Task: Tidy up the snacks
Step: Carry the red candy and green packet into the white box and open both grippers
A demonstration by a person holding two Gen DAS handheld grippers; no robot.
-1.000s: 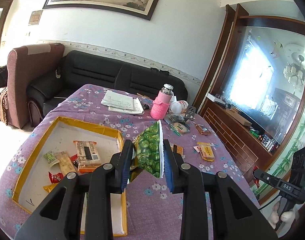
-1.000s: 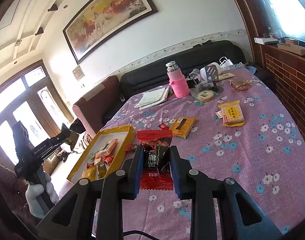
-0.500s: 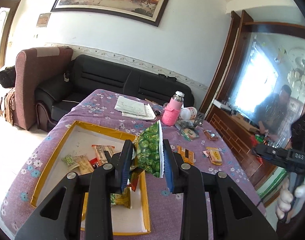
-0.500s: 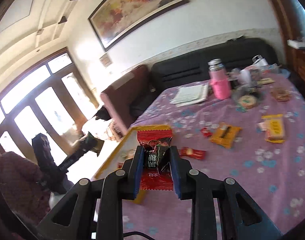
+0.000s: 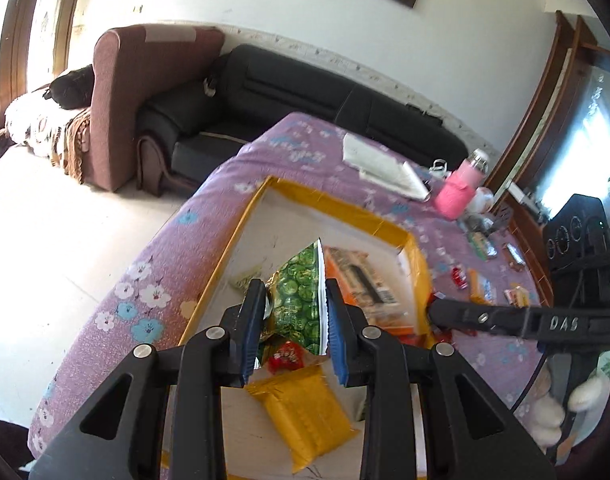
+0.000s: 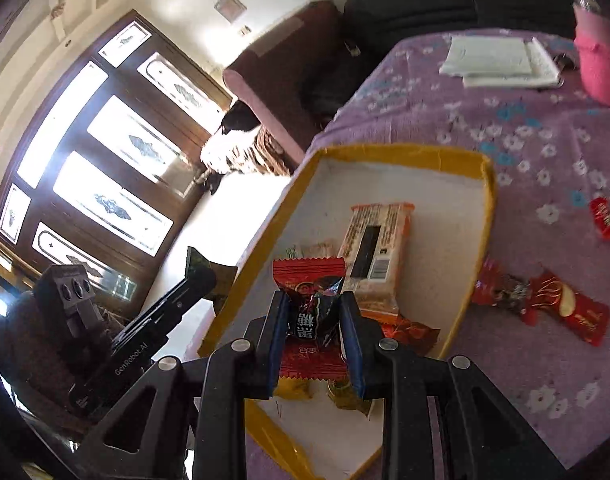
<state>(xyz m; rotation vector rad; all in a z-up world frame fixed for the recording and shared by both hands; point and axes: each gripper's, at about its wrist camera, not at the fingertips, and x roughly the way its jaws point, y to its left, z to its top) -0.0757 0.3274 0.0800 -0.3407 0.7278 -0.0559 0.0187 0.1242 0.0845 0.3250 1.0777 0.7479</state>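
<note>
My left gripper is shut on a green snack packet and holds it above the yellow-rimmed white tray. My right gripper is shut on a red snack packet over the near end of the same tray. In the tray lie an orange cracker pack, a yellow packet, a small red candy and other small wrappers. The right gripper's body shows in the left wrist view; the left gripper's body shows in the right wrist view.
The tray sits on a purple flowered tablecloth. Red wrappers lie beside the tray. Further off are white papers, a pink bottle and several snacks. A black sofa and a maroon armchair stand behind.
Both grippers have swung left and tilted down over the tray, each still holding its packet. The tray now fills the middle of both views.
</note>
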